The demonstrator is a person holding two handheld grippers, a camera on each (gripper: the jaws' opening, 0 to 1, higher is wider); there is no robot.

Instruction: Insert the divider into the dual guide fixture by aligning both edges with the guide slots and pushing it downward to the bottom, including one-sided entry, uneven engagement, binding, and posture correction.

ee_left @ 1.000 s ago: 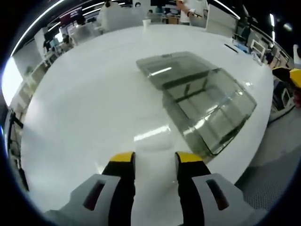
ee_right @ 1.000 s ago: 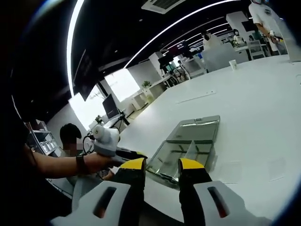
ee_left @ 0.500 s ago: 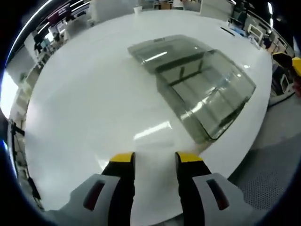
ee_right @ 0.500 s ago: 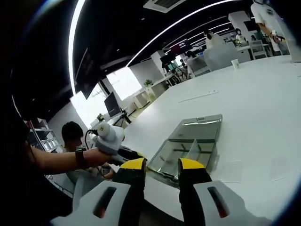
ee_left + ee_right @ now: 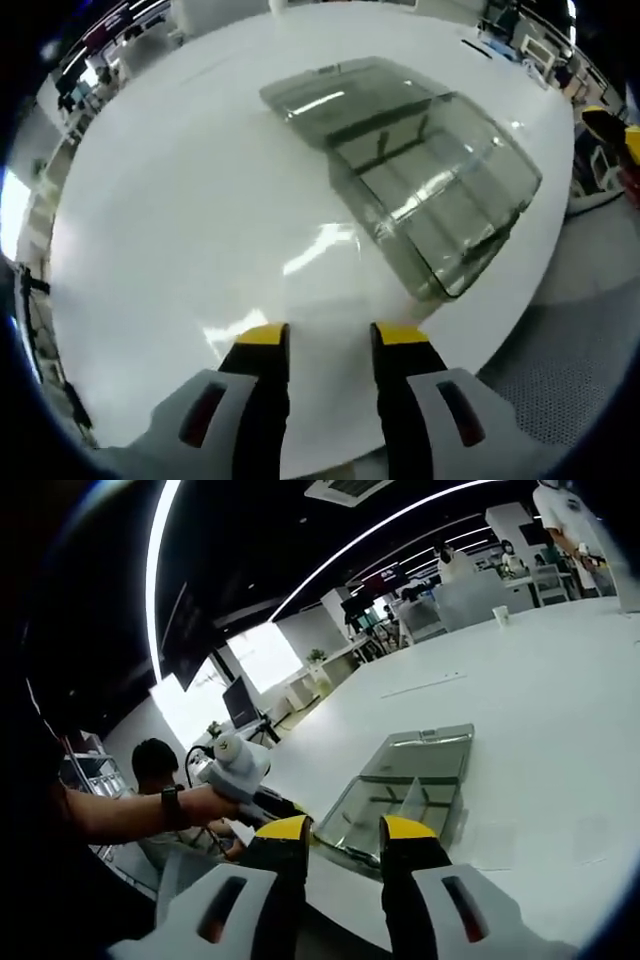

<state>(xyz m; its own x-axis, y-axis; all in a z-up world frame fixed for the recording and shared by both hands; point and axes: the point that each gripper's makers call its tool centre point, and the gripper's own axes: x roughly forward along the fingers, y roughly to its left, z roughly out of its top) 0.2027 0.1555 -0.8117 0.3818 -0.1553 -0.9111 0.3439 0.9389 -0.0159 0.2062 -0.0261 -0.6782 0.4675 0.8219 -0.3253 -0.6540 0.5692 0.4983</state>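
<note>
A smoky clear fixture box lies on the white table, ahead and right of my left gripper. That gripper is open with nothing between its yellow tips. A flat clear panel lies at the box's far end. In the right gripper view the same box sits just beyond my right gripper, which is open and holds nothing. A clear divider stands upright inside the box, and the flat panel lies behind it. A hand holds the left gripper at the table's near edge.
The table edge runs close to the box's right side, with grey floor beyond. A paper cup stands far back on the table. People and desks are in the background.
The left gripper view has moved closer and tipped down over the table, so the box sits higher in it. In the right gripper view the hand with the left gripper has edged right.
</note>
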